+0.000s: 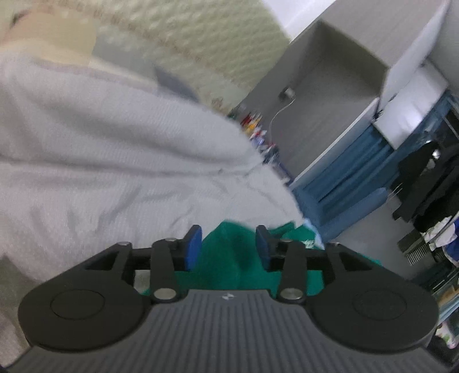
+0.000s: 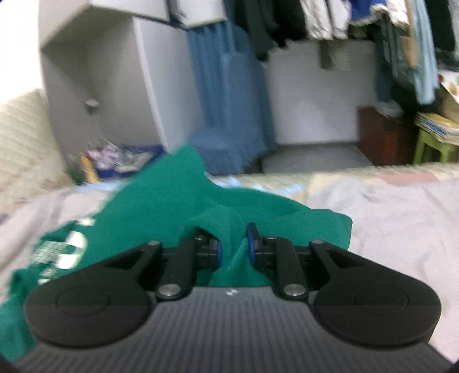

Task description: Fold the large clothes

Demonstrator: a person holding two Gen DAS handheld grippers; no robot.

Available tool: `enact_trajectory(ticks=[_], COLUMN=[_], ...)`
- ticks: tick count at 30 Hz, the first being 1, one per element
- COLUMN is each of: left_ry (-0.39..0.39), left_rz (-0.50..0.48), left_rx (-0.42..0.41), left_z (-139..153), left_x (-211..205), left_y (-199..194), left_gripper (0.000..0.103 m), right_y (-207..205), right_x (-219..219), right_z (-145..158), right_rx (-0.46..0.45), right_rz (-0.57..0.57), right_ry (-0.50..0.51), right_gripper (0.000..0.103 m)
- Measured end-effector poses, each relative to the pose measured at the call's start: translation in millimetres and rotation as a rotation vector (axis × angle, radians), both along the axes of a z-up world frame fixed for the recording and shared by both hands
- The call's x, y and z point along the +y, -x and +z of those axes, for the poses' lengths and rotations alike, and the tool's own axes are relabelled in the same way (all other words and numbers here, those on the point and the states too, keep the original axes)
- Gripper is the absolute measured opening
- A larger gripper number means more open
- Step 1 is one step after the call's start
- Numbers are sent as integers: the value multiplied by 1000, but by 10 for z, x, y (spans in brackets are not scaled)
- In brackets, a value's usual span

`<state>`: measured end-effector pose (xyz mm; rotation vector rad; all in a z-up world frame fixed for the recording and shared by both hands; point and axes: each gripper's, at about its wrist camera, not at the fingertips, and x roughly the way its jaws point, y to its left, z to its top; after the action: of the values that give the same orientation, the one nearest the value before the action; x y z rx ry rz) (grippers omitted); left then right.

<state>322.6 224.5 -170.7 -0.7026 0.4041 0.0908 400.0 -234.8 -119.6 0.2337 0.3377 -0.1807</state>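
Note:
A green garment with white print (image 2: 160, 206) lies crumpled on a bed covered by a pale sheet (image 2: 387, 215). My right gripper (image 2: 233, 241) is shut on a raised fold of this green cloth, which bunches up between its blue pads. In the left wrist view the same green garment (image 1: 226, 258) lies just under and between the fingers of my left gripper (image 1: 228, 233). Its blue pads stand apart and do not press on the cloth. A rumpled white blanket (image 1: 114, 157) fills the space beyond the left gripper.
Past the bed's far edge hang a blue curtain (image 2: 229, 100) and a rail of clothes (image 2: 330, 23). A blue crate of bottles (image 2: 120, 160) sits on the floor to the left. A brown box (image 2: 381, 134) and a green stool (image 2: 430, 146) stand to the right.

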Motion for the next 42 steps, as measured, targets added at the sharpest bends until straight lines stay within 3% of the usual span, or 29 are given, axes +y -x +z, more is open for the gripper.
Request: enact_trajectory(ticks=[3,7,12,14,19,22,26,28,29,30,33,37,42], left_ry=[-120,-280,-286,-276,-142,-12,305,408,431,441,414,241,197], left_rz=[-16,-181,-473,-561,-707,-679,-572,-511,-489,-479,-486,-481,-329], left_rx=[-83,-125,-30,18,187,237,218,203,210,223,245,135,-65], left_z=[228,377,127,-23,-502,-682,-880,-963,-1003,-1041,-1043,-664,-138], left_x=[-177,-674,-1420,-1688,-2124,-2092,-1797,-1659,-1615,-1579,-1543,-1553,-1022], left_y=[184,336,203,129,-29,-180,-382,-429,-463,-506,-553,-446,-144], left_gripper=[51,54,55,60,64,67,67,66,60,42,10,7,7], right_y=[160,374,315,291,221,224,219,201,201,204,250,313,473], right_x=[-13,-188,-400,-441,-561,-551,-481,-436,-436,-415,-238,191,644], right_z=[98,214,137,116,17,6,-11,-3,-3,-4,-11,36,90], right_rx=[-57,-142,-115,-104,-85,-90,-81,-75,-75,-73,-52,-62,-101], right_rz=[20,31,17,13,23,36,42,50,50,56,90,160,310], right_ry=[-15,-100,-219,-243,-329,-326,-293,-272,-272,-263,-200,-59,11], right_gripper=[19,18,18,18,18,19,19,19,19,19,19,19,19])
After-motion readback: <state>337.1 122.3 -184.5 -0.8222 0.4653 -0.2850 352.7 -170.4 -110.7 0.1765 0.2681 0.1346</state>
